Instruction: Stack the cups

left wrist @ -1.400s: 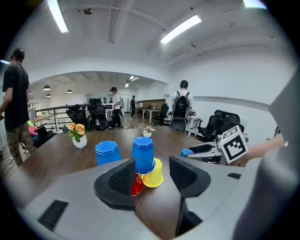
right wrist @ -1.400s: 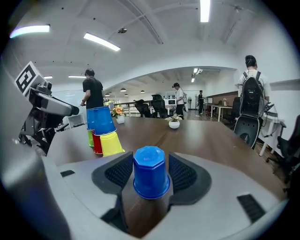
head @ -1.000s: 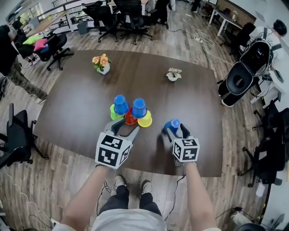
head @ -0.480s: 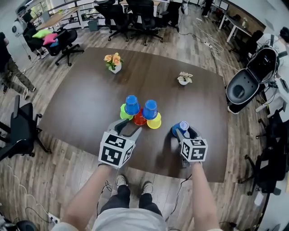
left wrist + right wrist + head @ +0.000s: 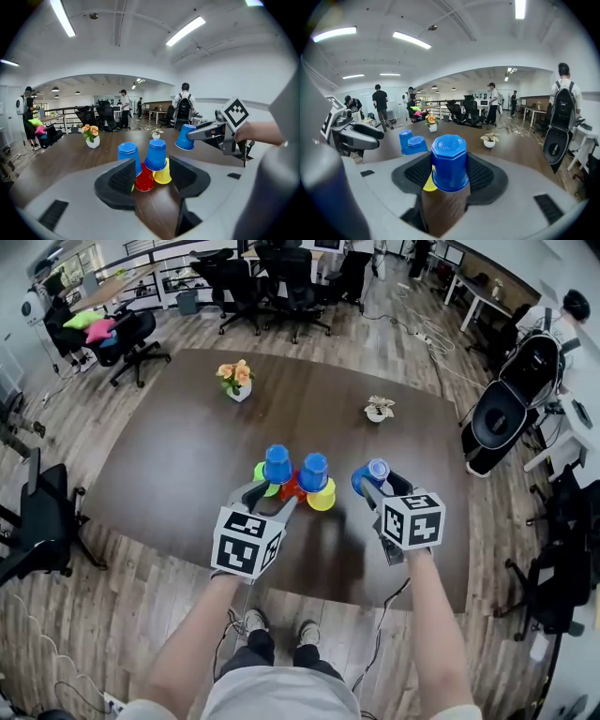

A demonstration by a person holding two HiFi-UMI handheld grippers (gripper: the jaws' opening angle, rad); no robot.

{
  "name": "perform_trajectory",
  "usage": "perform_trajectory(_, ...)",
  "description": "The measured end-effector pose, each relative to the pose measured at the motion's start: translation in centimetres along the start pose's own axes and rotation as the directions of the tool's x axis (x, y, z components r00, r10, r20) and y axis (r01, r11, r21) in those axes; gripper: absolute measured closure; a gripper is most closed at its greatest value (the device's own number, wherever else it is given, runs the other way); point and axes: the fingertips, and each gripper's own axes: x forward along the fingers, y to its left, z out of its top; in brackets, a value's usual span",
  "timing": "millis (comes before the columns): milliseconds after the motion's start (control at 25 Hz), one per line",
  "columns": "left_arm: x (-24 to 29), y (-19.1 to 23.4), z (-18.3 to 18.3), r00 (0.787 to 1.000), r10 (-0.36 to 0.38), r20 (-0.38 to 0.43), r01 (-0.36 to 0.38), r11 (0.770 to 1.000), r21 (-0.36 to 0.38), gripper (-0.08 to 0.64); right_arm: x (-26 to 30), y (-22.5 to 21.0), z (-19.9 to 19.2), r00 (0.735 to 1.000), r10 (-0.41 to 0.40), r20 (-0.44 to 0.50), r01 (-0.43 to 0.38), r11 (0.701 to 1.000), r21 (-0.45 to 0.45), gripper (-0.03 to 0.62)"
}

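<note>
Dark table (image 5: pixel 169 456): pyramid (image 5: pixel 292 486) 5 cups up, apex left; right gripper (image 5: pixel 378 486), jaws just tightened, holds blue cup (image 5: pixel 372 472) aloft; left gripper (image 5: pixel 265 499) wide & empty.

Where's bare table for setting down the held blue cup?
Bare: table left of the cup cluster; the strip between flower vase and small plant; the right side past the plant. Crowded: near middle, where the cluster and left gripper sit.
</note>
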Motion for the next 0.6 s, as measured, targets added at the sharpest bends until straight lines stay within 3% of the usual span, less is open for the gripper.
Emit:
perform_trajectory(360, -0.9, 1.7, 1.2, 1.000, 0.005, 0.029, -0.005, 1.000, 0.002, 0.337, 0.9, 4.8, 6.5, 0.997, 0.075, 0.031, -0.072, 0.994, -0.087, 0.362)
perform_trajectory(600, -1.3, 3.0, 1.2, 0.999, 0.006, 0.033, -0.006, 1.000, -0.005, 0.337, 2.8, 8.6, 8.2, 0.990, 0.137, 0.022, -0.133, 0.982, -0.132, 0.362)
